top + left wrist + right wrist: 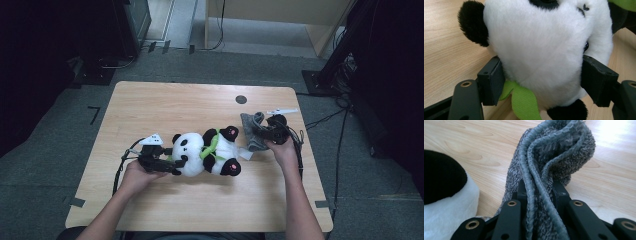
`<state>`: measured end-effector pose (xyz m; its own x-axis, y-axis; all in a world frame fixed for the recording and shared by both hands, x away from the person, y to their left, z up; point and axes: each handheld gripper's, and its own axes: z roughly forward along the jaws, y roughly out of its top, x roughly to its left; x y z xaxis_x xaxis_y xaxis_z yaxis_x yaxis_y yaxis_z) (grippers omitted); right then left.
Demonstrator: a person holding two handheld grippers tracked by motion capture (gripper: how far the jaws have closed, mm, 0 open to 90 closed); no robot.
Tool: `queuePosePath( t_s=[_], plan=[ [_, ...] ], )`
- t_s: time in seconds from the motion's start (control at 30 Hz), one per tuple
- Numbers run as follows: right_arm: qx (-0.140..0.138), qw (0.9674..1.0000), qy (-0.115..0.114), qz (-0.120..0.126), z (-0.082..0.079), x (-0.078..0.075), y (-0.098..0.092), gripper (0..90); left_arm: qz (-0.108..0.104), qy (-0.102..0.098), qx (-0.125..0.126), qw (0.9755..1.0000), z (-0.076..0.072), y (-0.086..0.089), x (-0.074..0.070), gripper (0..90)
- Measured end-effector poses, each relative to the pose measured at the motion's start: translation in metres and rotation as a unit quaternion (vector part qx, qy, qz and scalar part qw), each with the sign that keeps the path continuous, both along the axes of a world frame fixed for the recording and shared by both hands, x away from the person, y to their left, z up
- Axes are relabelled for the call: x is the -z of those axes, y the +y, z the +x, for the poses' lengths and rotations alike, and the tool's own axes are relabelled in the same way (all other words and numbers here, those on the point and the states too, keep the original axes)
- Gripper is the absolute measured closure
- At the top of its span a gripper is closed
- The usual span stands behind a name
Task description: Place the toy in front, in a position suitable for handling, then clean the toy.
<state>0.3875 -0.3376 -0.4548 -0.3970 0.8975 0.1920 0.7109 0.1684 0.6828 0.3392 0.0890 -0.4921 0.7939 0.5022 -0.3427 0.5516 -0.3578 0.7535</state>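
Note:
A black-and-white panda plush [207, 152] with a green strap [210, 145] lies on its back in the middle of the wooden table [165, 105]. My left gripper [177, 161] is shut on its head; in the left gripper view the pads [491, 83] press into the white fur [544, 50] from both sides, a green strap [524, 102] hanging below. Just right of the panda's feet, my right gripper [259, 131] is shut on a folded grey towel cloth [251, 131]. In the right gripper view the cloth [554, 152] stands pinched between the jaws, and the panda [446, 202] lies at the left.
A dark round grommet hole [241, 99] sits near the table's far edge. The table's right edge [307, 150] is close to my right hand, with cables [325, 120] on the floor beyond it. Bare wood spreads at the far left and along the front.

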Motion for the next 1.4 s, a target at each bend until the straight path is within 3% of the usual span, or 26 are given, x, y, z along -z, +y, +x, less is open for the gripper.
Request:
queuePosePath(
  t_s=[0.13, 0.2, 0.27, 0.37, 0.5, 0.53, 0.77, 0.97, 1.17, 1.4],
  plan=[
    [-0.012, 0.9998, -0.012, 0.010, -0.006, -0.014, 0.005, 72.9, -0.001, 0.000, -0.001, 1.0000, 0.000, 0.000, 0.000, 26.4],
    [-0.006, 0.9993, -0.011, 0.035, -0.007, -0.025, 0.005, 72.9, -0.002, 0.000, -0.001, 1.0000, 0.000, 0.000, 0.000, 26.4],
    [-0.017, 0.9983, -0.010, 0.054, -0.008, -0.033, 0.007, 72.6, -0.003, 0.001, -0.004, 1.0000, 0.000, 0.000, 0.001, 26.4],
    [-0.041, 0.9978, -0.009, 0.051, -0.012, -0.040, 0.016, 72.8, -0.002, 0.000, -0.006, 1.0000, -0.001, 0.000, 0.000, 26.5],
    [-0.046, 0.9976, -0.014, 0.049, -0.015, -0.048, 0.025, 72.9, -0.004, 0.002, -0.007, 1.0000, 0.000, 0.000, 0.001, 26.5],
    [-0.054, 0.9970, -0.024, 0.050, -0.018, -0.057, 0.031, 72.8, -0.005, 0.003, -0.007, 1.0000, 0.000, 0.000, 0.001, 26.5],
    [-0.071, 0.9955, -0.051, 0.038, -0.026, -0.085, 0.050, 72.9, -0.005, -0.006, -0.010, 0.9999, -0.003, 0.000, 0.001, 26.5],
    [-0.102, 0.9908, -0.077, 0.046, -0.036, -0.112, 0.073, 72.9, -0.005, -0.006, -0.011, 0.9999, -0.003, 0.000, 0.001, 26.4],
    [-0.153, 0.9849, -0.069, 0.041, -0.034, -0.110, 0.112, 72.6, -0.001, -0.013, -0.011, 0.9999, -0.005, -0.001, 0.000, 26.2],
    [-0.209, 0.9761, -0.045, 0.039, -0.026, -0.088, 0.163, 72.4, -0.002, -0.021, -0.016, 0.9996, -0.008, -0.001, 0.002, 26.1]
  ],
)
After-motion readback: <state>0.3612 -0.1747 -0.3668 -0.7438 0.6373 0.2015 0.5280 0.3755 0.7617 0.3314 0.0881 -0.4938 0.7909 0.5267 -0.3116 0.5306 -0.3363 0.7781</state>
